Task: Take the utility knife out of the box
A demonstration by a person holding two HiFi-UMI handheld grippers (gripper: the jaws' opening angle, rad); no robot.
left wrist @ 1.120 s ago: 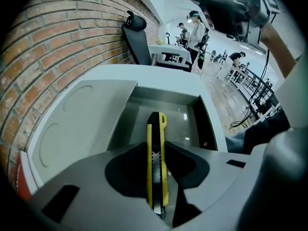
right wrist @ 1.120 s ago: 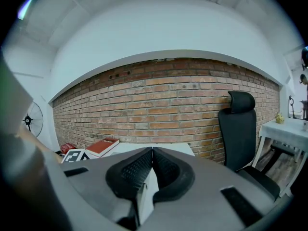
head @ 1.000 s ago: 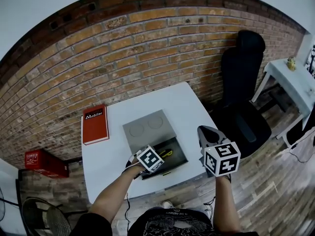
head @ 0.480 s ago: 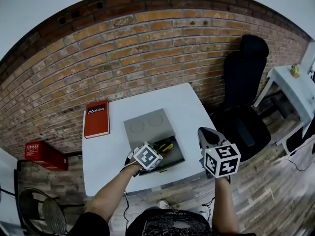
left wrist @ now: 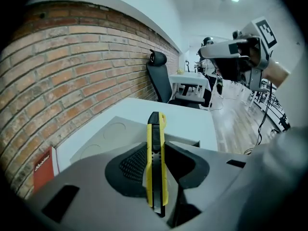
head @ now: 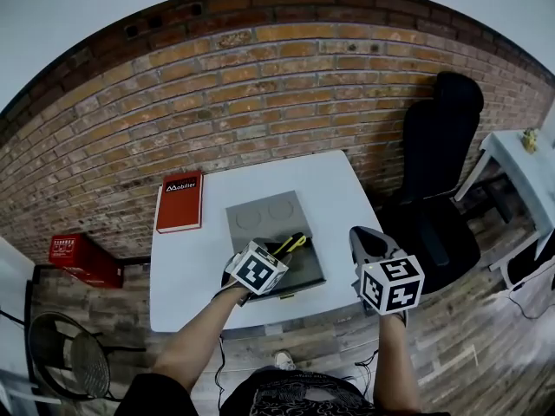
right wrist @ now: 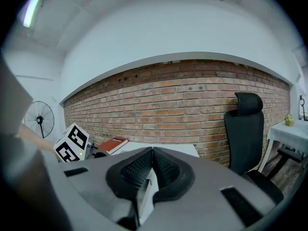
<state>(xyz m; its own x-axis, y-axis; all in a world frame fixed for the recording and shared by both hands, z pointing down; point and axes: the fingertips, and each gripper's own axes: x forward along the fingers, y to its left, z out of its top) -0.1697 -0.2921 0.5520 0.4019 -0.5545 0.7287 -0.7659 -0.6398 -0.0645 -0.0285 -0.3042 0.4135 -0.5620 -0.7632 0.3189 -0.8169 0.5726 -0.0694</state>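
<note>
My left gripper (head: 277, 253) is shut on a yellow and black utility knife (head: 293, 243) and holds it a little above the open grey metal box (head: 312, 276) on the white table (head: 186, 271). In the left gripper view the knife (left wrist: 156, 148) stands edgewise between the pads (left wrist: 134, 165), its tip pointing away over the box's flat lid (left wrist: 103, 136). My right gripper (head: 362, 235) hovers beyond the table's right front corner, away from the box. Its pads (right wrist: 161, 167) are pressed together with nothing between them.
A red book (head: 179, 202) lies at the table's back left. A brick wall (head: 260, 85) runs behind the table. A black office chair (head: 438, 154) stands to the right, with a white side table (head: 520, 154) beyond it. A red case (head: 78, 258) sits on the floor at left.
My left gripper has lifted out of the box with the knife, which now shows above the box. The right gripper has stayed in place.
</note>
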